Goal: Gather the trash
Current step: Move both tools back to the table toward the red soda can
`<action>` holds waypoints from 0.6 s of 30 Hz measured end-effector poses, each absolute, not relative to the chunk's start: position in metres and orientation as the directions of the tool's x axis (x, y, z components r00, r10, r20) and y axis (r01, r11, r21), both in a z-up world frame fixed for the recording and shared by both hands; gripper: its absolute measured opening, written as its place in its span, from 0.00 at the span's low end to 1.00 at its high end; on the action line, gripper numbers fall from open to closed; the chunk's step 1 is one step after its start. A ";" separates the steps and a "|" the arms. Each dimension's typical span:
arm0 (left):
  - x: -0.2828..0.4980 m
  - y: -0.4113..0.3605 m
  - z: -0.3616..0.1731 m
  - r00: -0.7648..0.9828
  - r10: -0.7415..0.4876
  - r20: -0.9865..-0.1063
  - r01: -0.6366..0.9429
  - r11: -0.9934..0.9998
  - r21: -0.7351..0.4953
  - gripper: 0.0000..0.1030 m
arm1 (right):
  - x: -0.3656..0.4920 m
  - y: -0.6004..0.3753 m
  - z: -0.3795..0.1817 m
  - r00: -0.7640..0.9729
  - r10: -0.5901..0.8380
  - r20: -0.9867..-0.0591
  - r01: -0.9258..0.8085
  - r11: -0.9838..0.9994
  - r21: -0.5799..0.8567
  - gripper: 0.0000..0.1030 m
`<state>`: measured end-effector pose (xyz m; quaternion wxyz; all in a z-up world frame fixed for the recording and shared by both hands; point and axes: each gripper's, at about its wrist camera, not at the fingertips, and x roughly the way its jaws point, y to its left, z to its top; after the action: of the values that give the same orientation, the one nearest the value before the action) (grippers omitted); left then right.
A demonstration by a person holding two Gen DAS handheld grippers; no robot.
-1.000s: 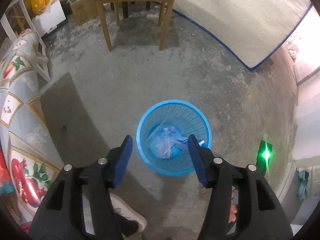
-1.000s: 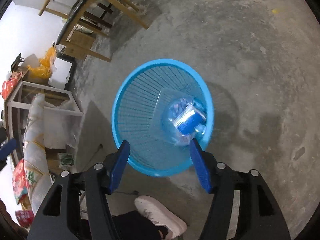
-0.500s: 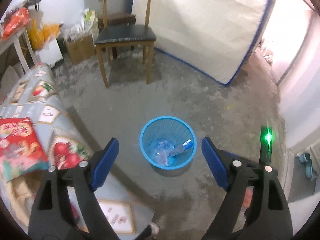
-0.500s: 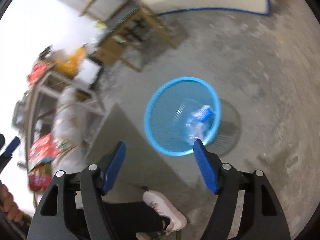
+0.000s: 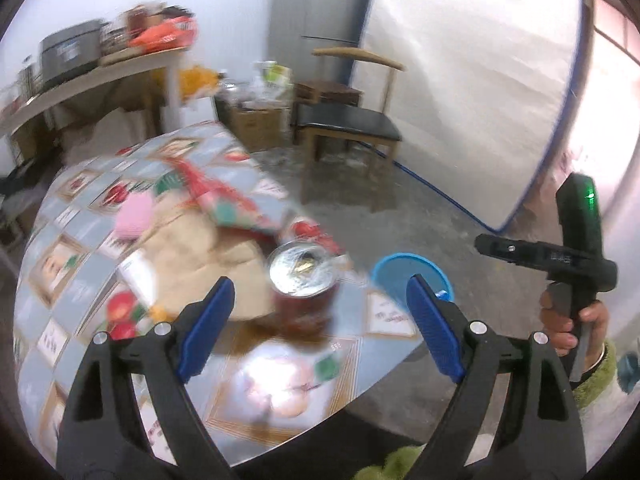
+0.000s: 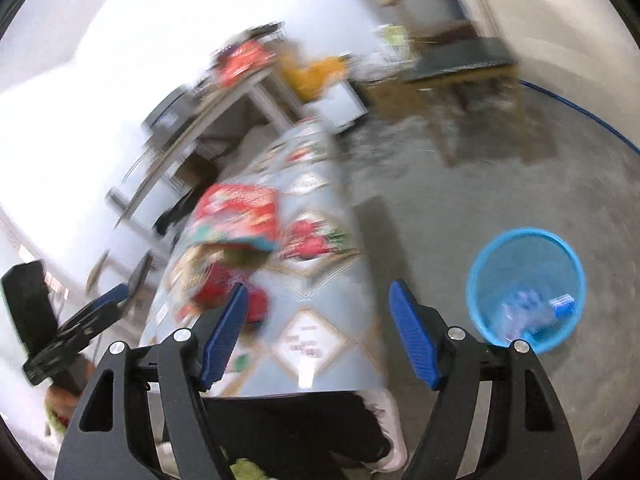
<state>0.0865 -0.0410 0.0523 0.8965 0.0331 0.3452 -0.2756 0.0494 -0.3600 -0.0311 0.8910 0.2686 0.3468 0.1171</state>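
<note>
Left wrist view: I'm holding the left gripper (image 5: 318, 322) over the worktop (image 5: 280, 380), fingers spread wide, gripping nothing. A red can (image 5: 306, 292) is standing just ahead between them, blurred. The blue bin (image 5: 412, 274) is sitting on the floor past the worktop edge.

Right wrist view: I'm keeping the right gripper (image 6: 318, 338) wide open, empty. Bin (image 6: 526, 290) is sitting lower right, holding a plastic bag (image 6: 522, 314) and blue wrapper (image 6: 562, 304).

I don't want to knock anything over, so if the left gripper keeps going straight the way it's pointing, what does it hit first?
Most likely the red can. It stands on the table between the open fingers of the left gripper, just ahead of them. The picture is blurred, so depth is a rough guess.
</note>
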 end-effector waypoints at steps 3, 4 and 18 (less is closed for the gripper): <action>0.086 -0.012 0.041 0.621 -0.479 -0.620 0.485 0.857 -0.175 0.81 | 0.061 -0.325 -0.020 0.700 0.450 -0.554 -0.107 0.834 0.542 0.69; 0.084 -0.008 0.037 0.621 -0.489 -0.613 0.484 0.854 -0.190 0.81 | 0.067 -0.313 -0.017 0.688 0.463 -0.558 -0.129 0.835 0.535 0.69; 0.121 -0.051 0.014 0.594 -0.641 -0.487 0.612 0.752 -0.244 0.81 | 0.112 -0.277 -0.024 0.651 0.504 -0.568 -0.090 0.794 0.601 0.69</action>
<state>0.1207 -0.0512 0.0139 0.8923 -0.0256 0.2827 -0.3511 0.1120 -0.2773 -0.0242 0.8670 0.2714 0.3813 0.1712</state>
